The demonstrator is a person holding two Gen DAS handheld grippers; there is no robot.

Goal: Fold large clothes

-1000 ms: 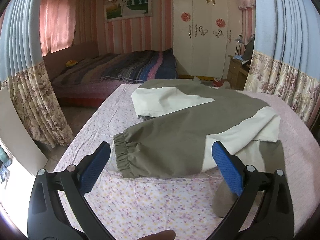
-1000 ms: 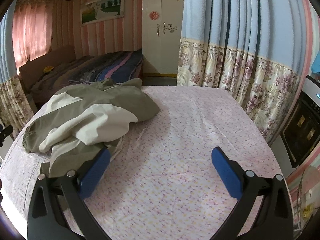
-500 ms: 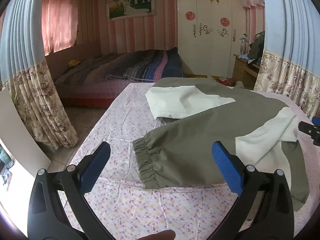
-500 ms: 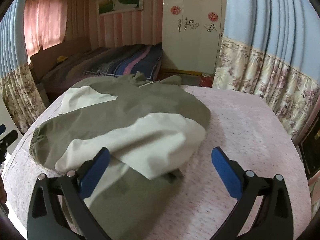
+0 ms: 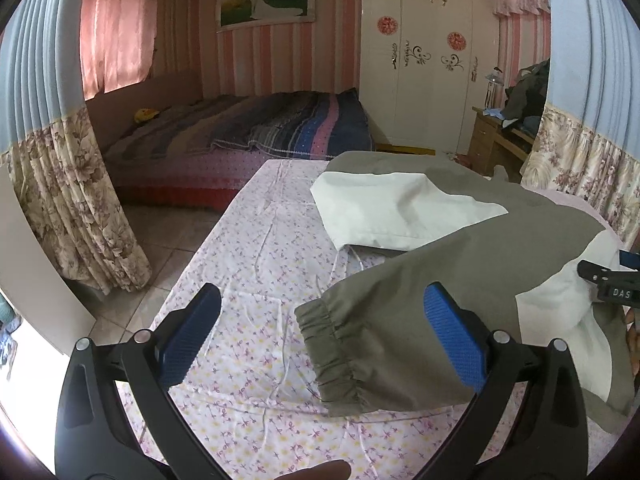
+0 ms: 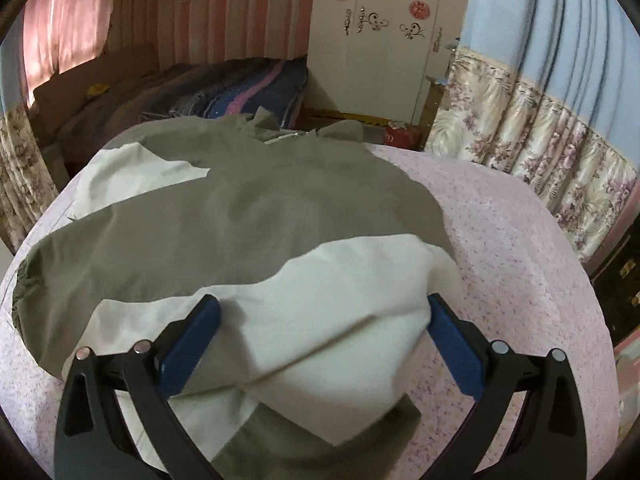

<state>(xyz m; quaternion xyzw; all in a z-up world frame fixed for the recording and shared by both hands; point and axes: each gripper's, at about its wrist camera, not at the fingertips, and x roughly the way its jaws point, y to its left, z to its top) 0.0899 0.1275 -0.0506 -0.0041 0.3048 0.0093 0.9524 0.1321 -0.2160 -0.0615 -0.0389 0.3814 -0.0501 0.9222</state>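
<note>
An olive and cream jacket lies loosely bunched on the floral-sheeted table; it also shows in the right wrist view. Its elastic sleeve cuff lies between the fingers of my left gripper, which is open and empty just above the sheet. My right gripper is open, with its jaws straddling a cream fold at the jacket's near side. The right gripper's tip shows at the right edge of the left wrist view.
A bed with a striped blanket stands beyond the table's far edge. White wardrobe at the back. Floral curtains hang at left and right. A wooden desk with clutter stands far right. Tiled floor lies left of the table.
My right gripper moved left and forward onto the jacket, now straddling the cream fold. My left gripper shifted left, so the sleeve cuff now sits between its fingers.
</note>
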